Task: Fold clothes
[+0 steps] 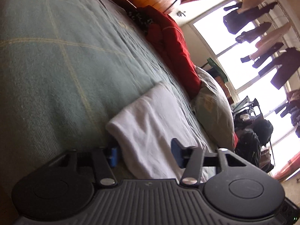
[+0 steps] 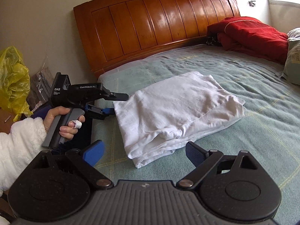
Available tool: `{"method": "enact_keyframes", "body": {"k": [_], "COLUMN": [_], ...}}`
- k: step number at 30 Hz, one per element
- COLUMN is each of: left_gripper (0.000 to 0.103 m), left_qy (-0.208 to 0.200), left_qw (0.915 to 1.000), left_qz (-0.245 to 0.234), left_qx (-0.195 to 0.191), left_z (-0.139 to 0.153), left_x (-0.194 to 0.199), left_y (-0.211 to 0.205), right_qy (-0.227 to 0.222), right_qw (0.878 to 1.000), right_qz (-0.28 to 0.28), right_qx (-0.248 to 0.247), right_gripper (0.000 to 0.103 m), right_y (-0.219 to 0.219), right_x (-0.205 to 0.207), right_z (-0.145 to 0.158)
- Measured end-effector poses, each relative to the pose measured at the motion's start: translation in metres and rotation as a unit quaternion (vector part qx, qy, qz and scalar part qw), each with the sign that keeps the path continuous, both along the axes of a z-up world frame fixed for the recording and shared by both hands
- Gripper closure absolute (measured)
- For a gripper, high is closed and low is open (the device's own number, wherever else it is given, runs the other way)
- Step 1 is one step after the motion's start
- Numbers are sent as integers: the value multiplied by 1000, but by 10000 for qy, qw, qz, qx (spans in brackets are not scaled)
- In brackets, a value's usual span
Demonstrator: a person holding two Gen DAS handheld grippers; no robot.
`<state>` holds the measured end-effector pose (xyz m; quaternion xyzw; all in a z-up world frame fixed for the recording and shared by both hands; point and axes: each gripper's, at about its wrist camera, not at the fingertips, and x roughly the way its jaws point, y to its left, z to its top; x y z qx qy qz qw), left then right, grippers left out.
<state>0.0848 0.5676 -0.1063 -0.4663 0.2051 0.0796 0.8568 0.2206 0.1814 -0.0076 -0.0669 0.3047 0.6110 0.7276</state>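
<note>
Wooden headboard [image 2: 155, 22] seen across the upper centre, red bedding [image 2: 249, 35] bunched at upper right, green checked bedspread [image 2: 262, 112] spread below, yellow plastic bag [image 2: 13, 82] at left edge, dark clothes [image 1: 249, 24] hung before the window at upper right.

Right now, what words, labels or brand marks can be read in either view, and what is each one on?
"DAS": white letters on the black body of the left tongs, right wrist view.
Small lines beneath "DAS": too small to read.
Grey lettering along the top of the same tongs: too blurred to read.
Printed text on the pale pillow: distorted, not legible.
Nothing readable in the left wrist view.
</note>
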Motion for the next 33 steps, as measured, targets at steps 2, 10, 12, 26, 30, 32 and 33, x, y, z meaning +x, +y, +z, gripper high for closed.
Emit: {"method": "enact_keyframes", "body": {"k": [2,10,12,26,30,32,33], "left_gripper": [83,97,97,44,35,33,33], "left_qy": [89,520,636,1072,1084,1090,1093], "left_qw": [9998,9960,9948,9818,9817,9816,9815], "left_qz": [178,111,142,322,177,105,69], "left_qx": [-66,720,783,1533,1554,1564,1569], "left_z": [-2,32,36,61,62,63,63], "left_x": [1,20,22,29,52,64,70], "left_y": [6,10,14,0,-6,-9,-10], "right_qy": [-4,18,-1,-1007,-555,-579,-584], "right_qw": [10000,10000,10000,9937,9950,9949,9946], "right_qz": [-3,-48,-38,-229,-413,-411,-413], "right_qx": [-8,0,-21,-437,-722,-723,-752], "right_gripper": [7,7,7,7,7,7,7], "right_y": [0,-1,1,92,111,102,96], "right_x": [-1,4,4,76,106,104,100], "right_z": [0,0,0,-8,-34,-35,-33]}}
